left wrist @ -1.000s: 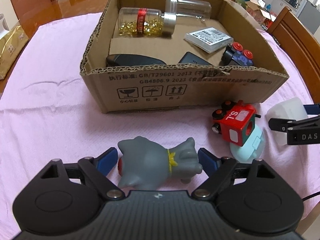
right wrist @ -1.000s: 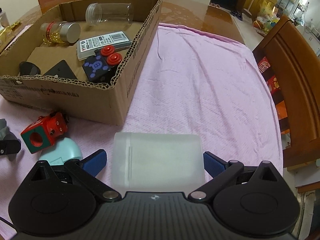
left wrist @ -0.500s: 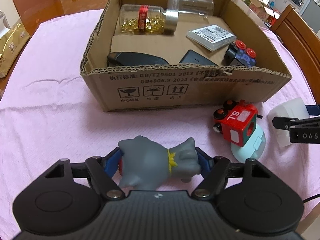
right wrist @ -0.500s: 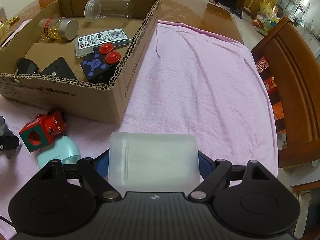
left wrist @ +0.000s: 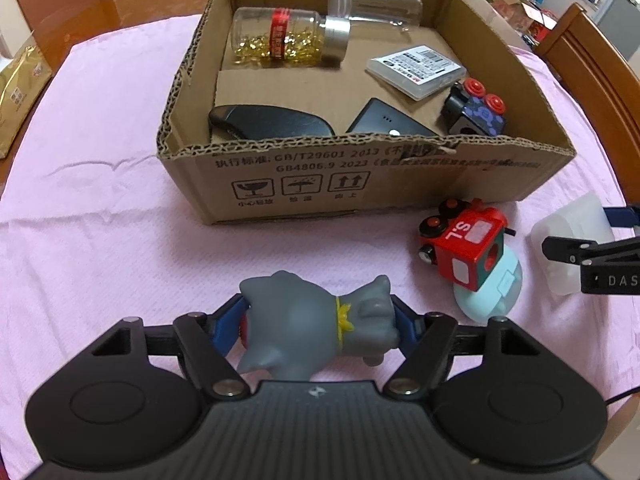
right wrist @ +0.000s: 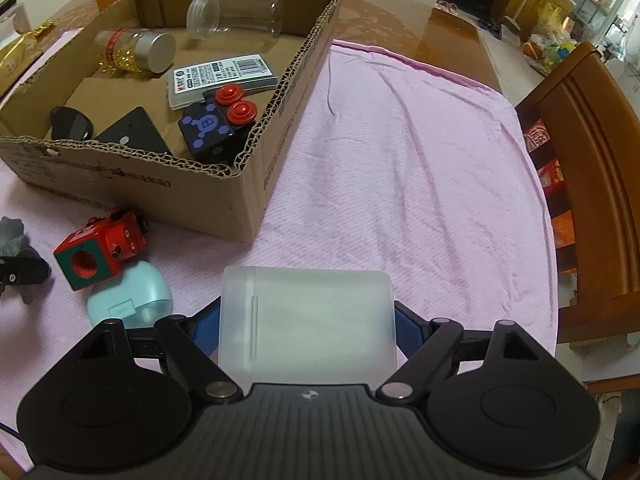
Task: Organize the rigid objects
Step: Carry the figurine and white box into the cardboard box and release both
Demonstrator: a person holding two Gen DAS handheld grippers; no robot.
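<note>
My left gripper (left wrist: 320, 320) is shut on a grey rubber animal toy (left wrist: 316, 324) with a yellow collar, in front of the cardboard box (left wrist: 304, 184). My right gripper (right wrist: 308, 320) is shut on a frosted white plastic box (right wrist: 308, 320), to the right of the cardboard box (right wrist: 256, 184); it also shows in the left wrist view (left wrist: 568, 236). A red toy train block (left wrist: 468, 244) leans on a pale blue object (left wrist: 492, 296) on the pink cloth between the grippers. The box holds two clear jars, a white card case, a black-and-purple toy block and dark flat items.
A pink cloth (right wrist: 400, 160) covers the round wooden table. Wooden chairs (right wrist: 592, 184) stand at the right edge. A gold packet (left wrist: 16, 92) lies at the far left. Beyond the table is a cluttered room.
Both grippers have closed: the left on the grey toy, the right on the frosted box. Both have risen slightly and shifted toward the cardboard box.
</note>
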